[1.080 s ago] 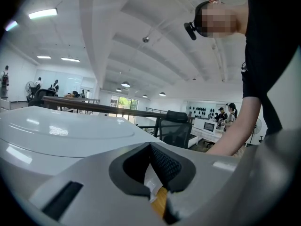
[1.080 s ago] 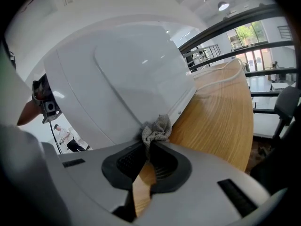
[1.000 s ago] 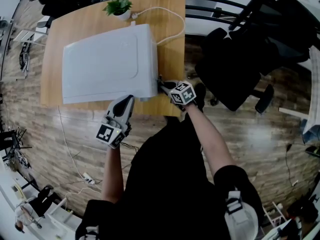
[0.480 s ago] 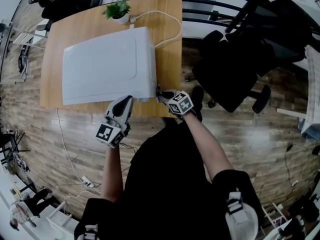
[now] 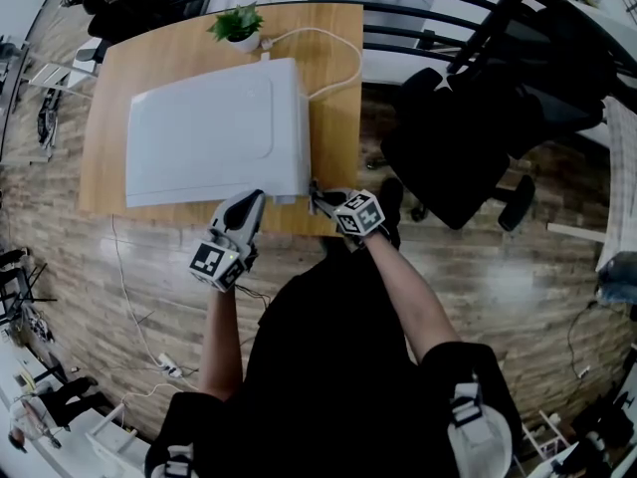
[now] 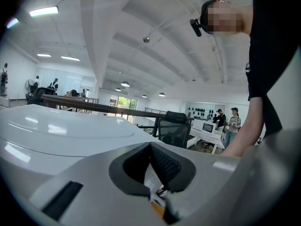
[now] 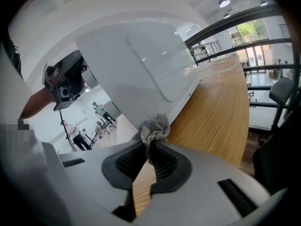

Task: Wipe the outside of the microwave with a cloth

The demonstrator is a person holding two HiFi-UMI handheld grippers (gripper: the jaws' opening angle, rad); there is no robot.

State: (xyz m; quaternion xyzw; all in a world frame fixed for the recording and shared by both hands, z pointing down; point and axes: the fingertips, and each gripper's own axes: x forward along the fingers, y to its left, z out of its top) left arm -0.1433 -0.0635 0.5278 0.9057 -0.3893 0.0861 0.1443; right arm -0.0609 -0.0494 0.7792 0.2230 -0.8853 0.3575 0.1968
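Down at the 4 o'clock corner of the microwave [image 5: 209, 127], going by the head view, is where the action is. Right gripper [image 5: 318, 193] is clamped tight on the cloth [image 7: 155, 127]. The cloth is a small greyish wad bunched up past the jaw tips and pressed against the lower edge of the box's right side, just above the table [image 5: 336, 137]. Left gripper [image 5: 253, 200] is pinched closed with nothing in it. Its tip is parked against the front edge at about 6 o'clock of the microwave, probably just steadying it.

Progress-wise, I'd call it mid-job. Wiping looks to be under way on the right side, near its front end. I can't spot any dirt or wet streaks on the white shell, so no telling which faces are done. My guess is the top, front and left side could all be left.

Versus 1 second back, the right gripper has slid toward 6 o'clock along that side, from a bit further up the wall to right at the front corner. Left gripper and microwave look about the same.
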